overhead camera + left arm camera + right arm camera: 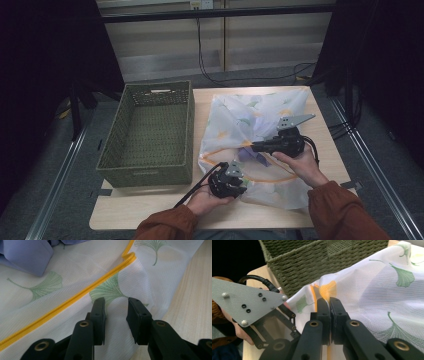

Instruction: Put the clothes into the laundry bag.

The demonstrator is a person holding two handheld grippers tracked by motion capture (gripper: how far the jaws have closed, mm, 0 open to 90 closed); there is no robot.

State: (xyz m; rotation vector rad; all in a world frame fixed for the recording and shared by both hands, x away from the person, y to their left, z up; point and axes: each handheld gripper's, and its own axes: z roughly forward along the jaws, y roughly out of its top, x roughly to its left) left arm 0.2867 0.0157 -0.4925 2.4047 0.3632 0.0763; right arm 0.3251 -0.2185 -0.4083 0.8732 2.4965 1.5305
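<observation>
Mesh laundry bag [260,135] lies on the desk [150,210] under both my tools. My right hand-held gripper [329,307] pinches its fabric by the yellow zipper [75,298], lifting it; my left hand-held gripper [116,312] hovers spread, ready to grab beside.

Table [165,205]: basket [150,132] at my 10 o'clock, mesh bag [260,125] lying just beside it at my 1 o'clock, both resting on the tabletop. My left gripper [116,312] sits at the bag's 7 o'clock corner, on the mesh just below its zipper [75,300], with folded cloth [27,255] inside the bag beyond it. My right gripper [329,312] lies over the bag's middle, at 2 o'clock from the left one, with the basket beyond it.
</observation>
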